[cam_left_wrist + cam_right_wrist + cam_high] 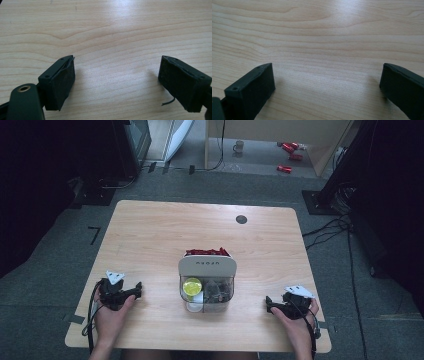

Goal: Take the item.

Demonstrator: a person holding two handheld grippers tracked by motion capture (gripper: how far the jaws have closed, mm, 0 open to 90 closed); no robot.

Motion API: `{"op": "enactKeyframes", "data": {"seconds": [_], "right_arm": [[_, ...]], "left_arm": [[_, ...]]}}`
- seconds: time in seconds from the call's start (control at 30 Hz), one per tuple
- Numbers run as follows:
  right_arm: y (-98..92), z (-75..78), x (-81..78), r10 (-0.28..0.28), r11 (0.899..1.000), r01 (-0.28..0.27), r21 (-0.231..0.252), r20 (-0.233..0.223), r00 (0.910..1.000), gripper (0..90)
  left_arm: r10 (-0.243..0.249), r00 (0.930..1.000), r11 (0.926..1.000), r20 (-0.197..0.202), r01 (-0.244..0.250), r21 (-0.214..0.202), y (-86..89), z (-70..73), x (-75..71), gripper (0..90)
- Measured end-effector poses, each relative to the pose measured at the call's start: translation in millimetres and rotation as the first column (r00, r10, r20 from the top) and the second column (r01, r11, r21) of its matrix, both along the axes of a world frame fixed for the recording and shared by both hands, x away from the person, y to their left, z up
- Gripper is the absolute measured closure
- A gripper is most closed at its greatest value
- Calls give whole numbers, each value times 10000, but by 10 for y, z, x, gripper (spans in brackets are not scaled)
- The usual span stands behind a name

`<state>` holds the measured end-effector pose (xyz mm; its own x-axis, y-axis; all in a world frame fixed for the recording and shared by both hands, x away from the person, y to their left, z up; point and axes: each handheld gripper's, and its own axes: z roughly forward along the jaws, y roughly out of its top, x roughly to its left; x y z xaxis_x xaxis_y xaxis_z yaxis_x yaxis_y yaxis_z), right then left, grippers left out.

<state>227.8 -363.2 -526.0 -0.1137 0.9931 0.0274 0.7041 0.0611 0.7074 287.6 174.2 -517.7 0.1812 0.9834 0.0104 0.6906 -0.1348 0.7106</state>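
Lab: cables (327, 227), stands, test table (150, 230)

— Under everything? Grey floor (45, 270), dull and dim.
— And the table (150, 230)? Light wood, rounded corners, with a small dark round hole (241, 219) near the far edge.
— Further back? Pale wooden panel (280, 130), white mug (239, 146), red things (290, 150) on the floor.
— At the sides? Very dark, black cables (330, 227) trailing at the right.
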Motion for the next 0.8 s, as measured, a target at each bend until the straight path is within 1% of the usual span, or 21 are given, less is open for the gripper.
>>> {"op": "enactKeyframes", "data": {"seconds": [0.07, 0.13, 0.17, 0.2, 0.23, 0.27, 0.3, 0.33, 0.37, 0.4, 0.43, 0.47, 0.53, 0.57, 0.6, 0.63, 0.67, 0.7, 0.73, 0.8], "right_arm": [[6, 8, 0, -78, 10000, 78, -9, -45, 10000, 5], [26, 25, -1, -117, 9999, 117, 126, -27, 9999, 40], [42, 42, -1, -137, 9998, 136, 175, 63, 9999, 62], [83, 96, -3, -141, 9997, 136, 189, 276, 9995, 104], [106, 133, -6, -99, 9998, 92, 180, 388, 9992, 137], [126, 172, -11, -63, 9999, 56, 141, 541, 9985, 140], [126, 172, -11, -63, 9999, 56, 141, 541, 9985, 140], [158, 255, -24, -35, 9998, 19, 204, 768, 9970, 157], [158, 255, -24, -35, 9998, 19, 204, 768, 9970, 157], [170, 297, -32, -36, 9997, 14, 252, 879, 9961, 171], [192, 381, -45, -44, 9992, 2, 400, 1051, 9944, 198], [192, 381, -45, -44, 9992, 2, 400, 1051, 9944, 198], [220, 464, -52, -58, 9988, -3, 487, 1244, 9922, 222], [260, 551, -60, -138, 9977, 47, 671, 1359, 9906, 249], [260, 551, -60, -138, 9977, 47, 671, 1359, 9906, 249], [283, 595, -62, -136, 9973, 29, 731, 1470, 9890, 265], [311, 636, -64, -89, 9967, -41, 812, 1587, 9873, 284], [373, 711, -52, 56, 9959, -212, 880, 1736, 9848, 319], [373, 711, -52, 56, 9959, -212, 880, 1736, 9848, 319], [436, 783, -33, 131, 9958, -299, 862, 1897, 9818, 351]], "left_arm": [[0, 10000, 10000, -1, 0, 1, 0, 0, 0, 146], [-3, 10000, 10000, 1, 3, 4, 0, 0, 0, 146], [-2, 10000, 10000, -3, 2, -4, -1, 0, 0, 146], [-24, 10000, 10000, -11, 24, 2, -1, 1, 0, 146], [-47, 10000, 10000, -13, 47, 4, -3, 1, 1, 146], [-68, 10000, 10000, -15, 68, 8, -3, 1, 1, 146], [-62, 10000, 10000, -14, 62, 7, -3, 1, 1, 146], [-72, 10000, 10000, -22, 72, 18, -2, 1, 0, 146], [-79, 10000, 10000, -20, 79, 17, -2, 1, 1, 146], [-82, 10000, 10000, -21, 82, 19, -2, 1, 1, 146], [-80, 10000, 10000, -10, 80, 4, -4, 0, 0, 146], [-80, 10000, 10000, -10, 80, 4, -4, 0, 0, 146], [-102, 9999, 9999, -13, 103, 12, -4, 1, 0, 146], [-103, 9999, 9999, -16, 103, 9, -5, 1, 0, 146], [-121, 9999, 9999, -26, 121, 20, -4, 1, 0, 146], [-139, 9999, 9999, -29, 139, 24, -5, 2, 0, 146], [-142, 9999, 9999, -17, 142, 17, -5, 1, 1, 146], [-129, 9999, 9999, -7, 129, 2, -8, 0, 3, 146], [-147, 9999, 9999, -14, 147, 16, -8, 1, 3, 146], [-150, 9999, 9999, -16, 150, 17, -8, 1, 3, 146]]}}
